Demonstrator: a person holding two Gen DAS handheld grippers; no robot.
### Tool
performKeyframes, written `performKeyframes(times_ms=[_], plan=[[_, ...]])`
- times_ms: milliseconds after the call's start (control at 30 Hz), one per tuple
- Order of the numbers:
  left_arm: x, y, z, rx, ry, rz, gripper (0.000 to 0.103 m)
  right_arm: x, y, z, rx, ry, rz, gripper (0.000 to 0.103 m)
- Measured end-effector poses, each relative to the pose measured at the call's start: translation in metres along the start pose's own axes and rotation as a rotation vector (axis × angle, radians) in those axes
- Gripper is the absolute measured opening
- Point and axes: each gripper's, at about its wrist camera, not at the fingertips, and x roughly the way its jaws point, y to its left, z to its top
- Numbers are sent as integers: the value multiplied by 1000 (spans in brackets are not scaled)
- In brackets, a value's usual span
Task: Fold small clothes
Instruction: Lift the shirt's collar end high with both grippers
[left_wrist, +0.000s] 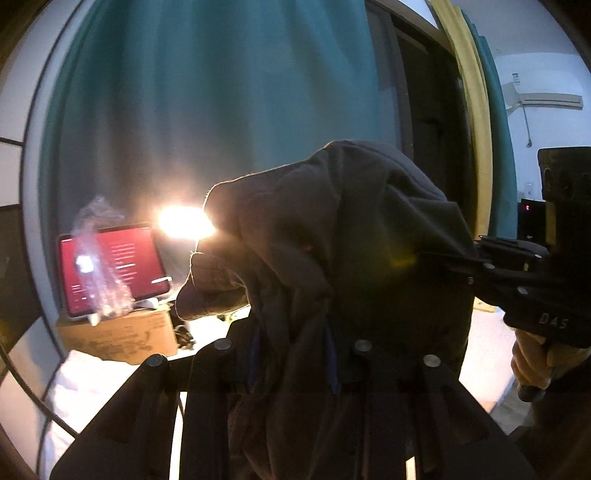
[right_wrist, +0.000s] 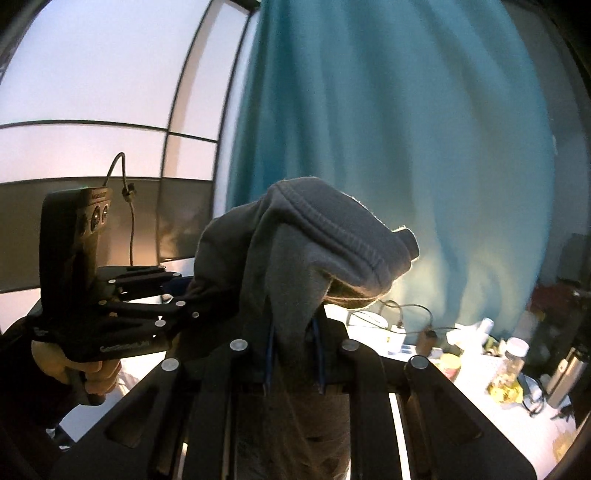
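**Inspector A:** We find the grey fleece garment (left_wrist: 332, 236) held aloft at frame centre; the left tool (left_wrist: 295, 362) pinches it, and the right tool (right_wrist: 293, 358) pinches another fold.

**Inspector B:** We judge it light, soft and limp, so it will sag. We advise taking hold at the stitched hem (right_wrist: 332, 229). Its lower part is cut off, and lamp glare (left_wrist: 184, 221) hides its left edge.

teal curtain (right_wrist: 406, 147), bright lamp (left_wrist: 186, 221), window (right_wrist: 92, 92).
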Motion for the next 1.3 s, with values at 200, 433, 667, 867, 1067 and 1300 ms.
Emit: performKeyframes(times_ms=[200, 433, 667, 867, 1067, 1300], plan=[[-20, 18, -12, -20, 28, 47, 27, 11, 25, -1, -10, 19, 65, 18], [-16, 29, -28, -44, 79, 66, 27, 28, 38, -12, -2, 68, 107, 18], [-3, 31, -33, -47, 106, 60, 27, 44, 29, -20, 36, 100, 107, 18], [20, 36, -39, -59, 137, 51, 27, 62, 13, -31, 85, 136, 103, 18], [44, 45, -47, -71, 188, 48, 27, 87, -5, -43, 136, 181, 115, 18], [77, 58, -61, -89, 260, 46, 27, 122, -25, -60, 191, 246, 131, 18]])
